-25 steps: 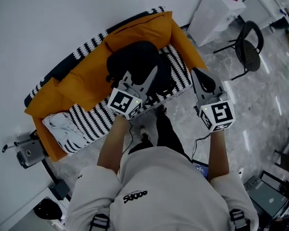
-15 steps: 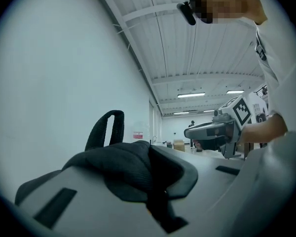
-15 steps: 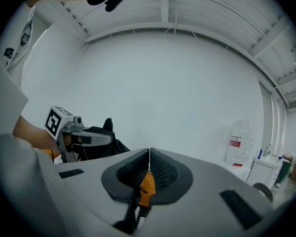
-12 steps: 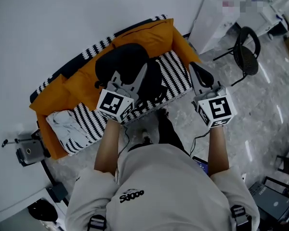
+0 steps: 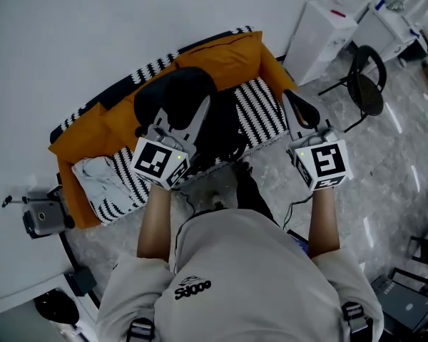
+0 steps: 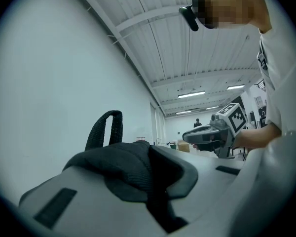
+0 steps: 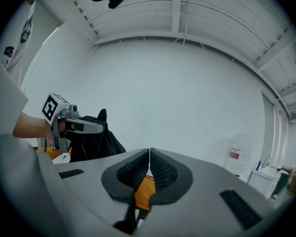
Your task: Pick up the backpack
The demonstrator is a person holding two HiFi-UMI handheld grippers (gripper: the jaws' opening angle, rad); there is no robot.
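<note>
The black backpack [image 5: 177,95] hangs over the sofa from my left gripper [image 5: 202,107]. In the left gripper view, that gripper [image 6: 149,154] is shut on a fold of the pack's black fabric [image 6: 130,162], and the carry loop [image 6: 106,127] stands up behind it. My right gripper [image 5: 295,105] is held level to the right of the pack, apart from it. In the right gripper view its ribbed pads [image 7: 160,169] meet with nothing between them. The same view shows the left gripper [image 7: 71,123] carrying the backpack [image 7: 94,141].
An orange sofa [image 5: 221,55] with a black-and-white striped seat [image 5: 255,105] stands against the white wall. A white cloth [image 5: 100,180] lies at its left end. A black chair [image 5: 367,77] and white cabinet [image 5: 324,27] are at the right, and a grey device [image 5: 39,219] sits on the floor at left.
Both grippers have risen. The left one has carried the backpack up off the striped seat and leftward in the head view. The jaws have not changed.
</note>
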